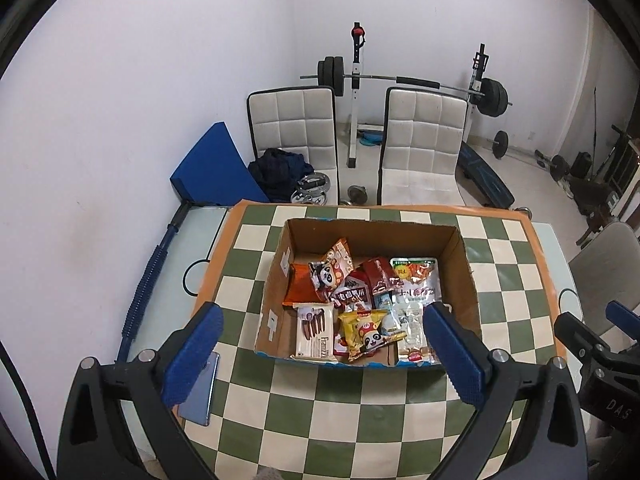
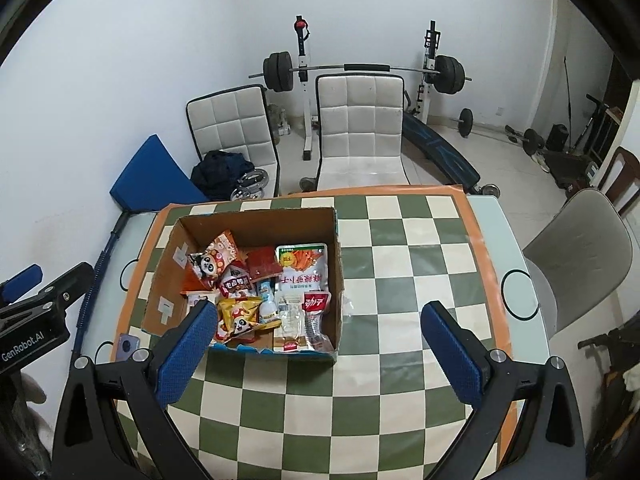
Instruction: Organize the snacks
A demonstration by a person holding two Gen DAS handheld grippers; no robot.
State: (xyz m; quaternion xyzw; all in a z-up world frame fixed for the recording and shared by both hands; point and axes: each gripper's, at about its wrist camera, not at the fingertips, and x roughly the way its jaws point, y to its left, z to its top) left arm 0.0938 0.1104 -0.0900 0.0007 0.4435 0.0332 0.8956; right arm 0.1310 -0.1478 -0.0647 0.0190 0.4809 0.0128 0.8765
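An open cardboard box (image 1: pixel 460 256) (image 2: pixel 256 222) stands on the green-and-cream checkered cloth (image 1: pixel 320 412) (image 2: pixel 380 280). Inside lie several snack packs: a white wafer pack (image 1: pixel 314 332), a yellow panda bag (image 1: pixel 366 332) (image 2: pixel 238 314), an orange panda bag (image 1: pixel 334 268) (image 2: pixel 214 258), and a clear bag with orange printing (image 1: pixel 414 280) (image 2: pixel 302 266). My left gripper (image 1: pixel 322 320) hangs wide open above the box's near edge, nothing between its blue pads. My right gripper (image 2: pixel 320 322) is open too, above the box's right front corner and the cloth beside it.
A blue phone (image 1: pixel 200 392) (image 2: pixel 127 346) lies at the table's near left corner. Two white padded chairs (image 1: pixel 294 128) (image 2: pixel 360 120) stand behind the table, a grey chair (image 2: pixel 580 256) to the right. A barbell rack (image 1: pixel 356 92) and weights are farther back.
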